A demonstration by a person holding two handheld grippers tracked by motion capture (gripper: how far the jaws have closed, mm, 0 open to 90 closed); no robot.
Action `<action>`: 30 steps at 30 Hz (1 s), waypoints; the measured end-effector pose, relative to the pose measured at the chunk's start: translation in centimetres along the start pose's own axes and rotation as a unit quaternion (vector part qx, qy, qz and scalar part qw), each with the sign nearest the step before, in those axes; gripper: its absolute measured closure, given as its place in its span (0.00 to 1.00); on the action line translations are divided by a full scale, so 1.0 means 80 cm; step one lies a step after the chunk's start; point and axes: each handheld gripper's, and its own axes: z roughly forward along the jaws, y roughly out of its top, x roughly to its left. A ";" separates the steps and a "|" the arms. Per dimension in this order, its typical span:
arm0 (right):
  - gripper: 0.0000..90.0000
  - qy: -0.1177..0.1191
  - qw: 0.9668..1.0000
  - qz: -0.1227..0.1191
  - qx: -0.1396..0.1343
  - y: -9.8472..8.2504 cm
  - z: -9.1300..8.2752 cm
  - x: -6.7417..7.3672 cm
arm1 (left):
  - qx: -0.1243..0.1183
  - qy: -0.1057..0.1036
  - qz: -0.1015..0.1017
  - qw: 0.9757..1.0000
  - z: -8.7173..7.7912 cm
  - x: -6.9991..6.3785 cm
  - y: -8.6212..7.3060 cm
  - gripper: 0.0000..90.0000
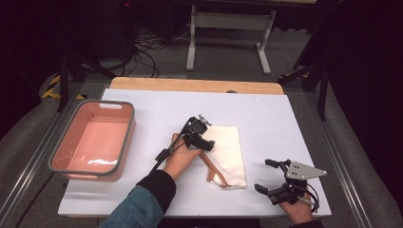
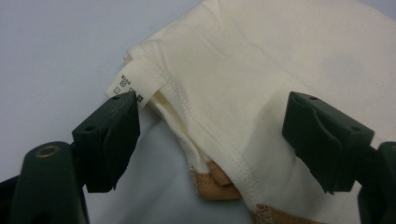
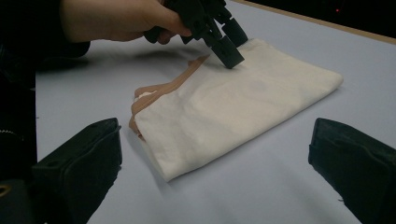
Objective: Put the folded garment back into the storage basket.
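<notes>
Right gripper [image 1: 278,178]: nearest the camera, parked at the near right corner of the white desk top [image 1: 157,107], jaws spread wide with bare desk between them, nothing held.

Cloth: folded cream fabric rectangle with a tan-brown trim [image 1: 227,154], lying flat around the middle of the desk, a bit toward the near edge. Looks like a folded garment, since there's a small white care label [image 2: 125,87] sticking out at one hem.

Long axis: runs roughly from the far edge of the desk toward the near edge, tilted slightly. The tan trim peeks out along its left side and at the near left corner.

Left gripper [image 1: 203,135]: sitting right over the cloth's left edge, toward the far end. Jaws are apart, not pinching yet. In the left gripper view one pad [image 2: 109,140] is just at the care label over bare desk and the other is over the cream top layer, so the stitched hem runs between them.

Which hand is nearer: left by a mile. The right one is well apart from the cloth, off its near right corner.

What the next move hinges on: my guess is that the hem lies straight between the left jaws, so closing should catch that edge.

Bin: salmon-pink plastic tub with a grey rim [image 1: 76,124] at the left edge of the desk, well apart from the cloth.
</notes>
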 end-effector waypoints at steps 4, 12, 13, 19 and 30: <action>0.04 0.000 1.000 0.000 0.001 0.000 0.000 0.000 | 0.004 0.002 0.005 1.000 0.002 -0.001 0.000 0.24; 0.04 0.002 1.000 0.000 0.001 0.000 0.000 0.000 | 0.008 -0.012 0.000 1.000 0.001 -0.001 0.001 0.32; 0.04 0.001 1.000 0.000 0.002 0.000 0.001 0.000 | 0.009 -0.014 0.002 1.000 0.001 -0.002 0.001 0.33; 0.04 0.003 1.000 0.000 0.002 0.000 0.001 0.000 | 0.011 -0.017 0.001 1.000 0.000 -0.005 0.002 0.44; 0.04 0.006 1.000 0.001 0.002 0.000 0.001 0.000 | 0.022 -0.039 -0.008 0.999 -0.002 -0.012 0.007 0.77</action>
